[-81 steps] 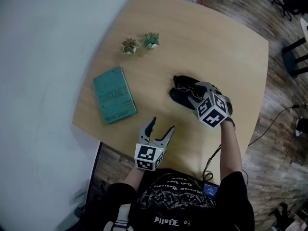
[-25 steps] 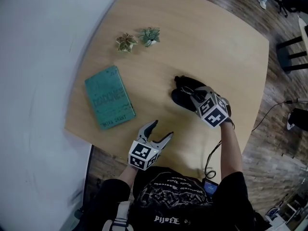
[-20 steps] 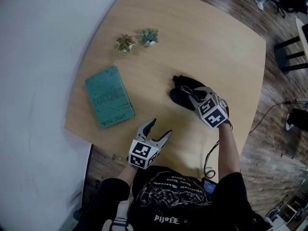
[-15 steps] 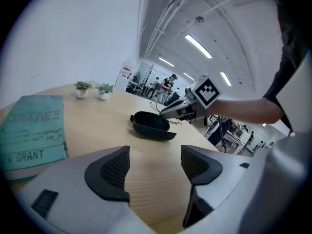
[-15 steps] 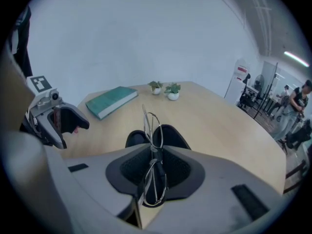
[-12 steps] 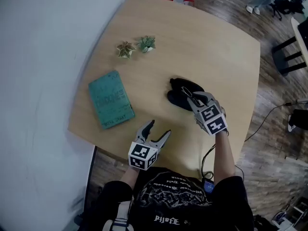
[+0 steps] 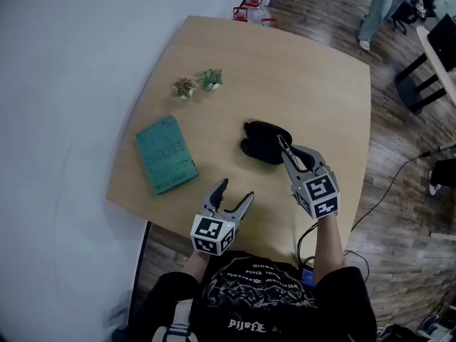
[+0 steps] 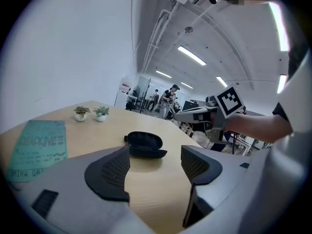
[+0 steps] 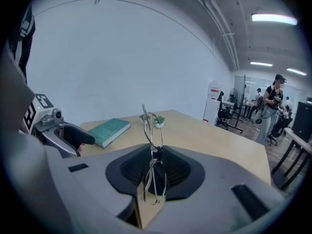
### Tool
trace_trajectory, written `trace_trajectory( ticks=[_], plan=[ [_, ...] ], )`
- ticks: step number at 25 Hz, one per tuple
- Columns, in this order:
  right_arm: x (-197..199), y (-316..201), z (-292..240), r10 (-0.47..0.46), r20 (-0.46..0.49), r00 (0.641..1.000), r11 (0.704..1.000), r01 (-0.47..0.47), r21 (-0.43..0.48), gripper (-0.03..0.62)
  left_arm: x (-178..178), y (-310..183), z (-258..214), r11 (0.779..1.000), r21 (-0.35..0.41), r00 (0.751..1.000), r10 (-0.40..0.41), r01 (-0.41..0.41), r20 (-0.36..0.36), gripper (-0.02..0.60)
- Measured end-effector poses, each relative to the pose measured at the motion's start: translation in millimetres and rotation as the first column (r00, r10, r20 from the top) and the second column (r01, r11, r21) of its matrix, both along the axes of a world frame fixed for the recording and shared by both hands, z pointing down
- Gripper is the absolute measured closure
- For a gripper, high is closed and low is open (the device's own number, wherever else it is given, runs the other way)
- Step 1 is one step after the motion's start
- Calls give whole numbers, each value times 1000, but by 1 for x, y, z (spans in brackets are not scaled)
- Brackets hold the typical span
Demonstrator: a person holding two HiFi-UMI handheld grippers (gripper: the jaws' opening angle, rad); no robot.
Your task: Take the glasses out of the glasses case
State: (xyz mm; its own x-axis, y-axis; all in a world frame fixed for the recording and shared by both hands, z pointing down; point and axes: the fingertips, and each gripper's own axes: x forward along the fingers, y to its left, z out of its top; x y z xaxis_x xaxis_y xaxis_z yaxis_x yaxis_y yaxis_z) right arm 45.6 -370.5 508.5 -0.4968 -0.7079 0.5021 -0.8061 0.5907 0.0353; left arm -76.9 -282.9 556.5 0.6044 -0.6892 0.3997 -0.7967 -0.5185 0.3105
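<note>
Wooden table in an open office, with the glasses being held clear of the glasses case.

From where I am standing, the right gripper is pinching the thin wire frame between nearly closed jaws, at about four o'clock of the open black case, which is lying near mid-table. The left gripper is hovering at seven o'clock of the case, its jaws spread wide and holding nothing. A teal book is lying at nine o'clock and two small potted plants are standing at eleven. The frame is probably light, springy and easily bent, and the lenses are liable to scratch. Metal near the hinge or bridge looks the safest place to hold, under gentle pressure, since thin wire may be twisting between the pads.
</note>
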Motion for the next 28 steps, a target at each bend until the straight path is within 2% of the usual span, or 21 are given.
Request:
trace_trajectory(
  ticks=[9, 15, 23, 28],
  plan=[
    [34, 58, -45, 117, 145, 983, 986, -132, 100, 513, 18, 31, -31, 996, 84, 1000, 5, -4, -13, 244],
    [55, 105, -58, 171, 170, 971, 968, -197, 156, 513, 33, 50, -51, 992, 130, 999, 9, -4, -36, 244],
    [90, 165, -73, 233, 304, 924, 922, -310, 233, 513, 56, 79, -69, 983, 184, 999, 13, -5, -44, 244],
    [102, 199, -67, 238, 338, 910, 904, -335, 265, 513, 65, 103, -69, 982, 191, 1000, 5, 1, -31, 244]
  ],
)
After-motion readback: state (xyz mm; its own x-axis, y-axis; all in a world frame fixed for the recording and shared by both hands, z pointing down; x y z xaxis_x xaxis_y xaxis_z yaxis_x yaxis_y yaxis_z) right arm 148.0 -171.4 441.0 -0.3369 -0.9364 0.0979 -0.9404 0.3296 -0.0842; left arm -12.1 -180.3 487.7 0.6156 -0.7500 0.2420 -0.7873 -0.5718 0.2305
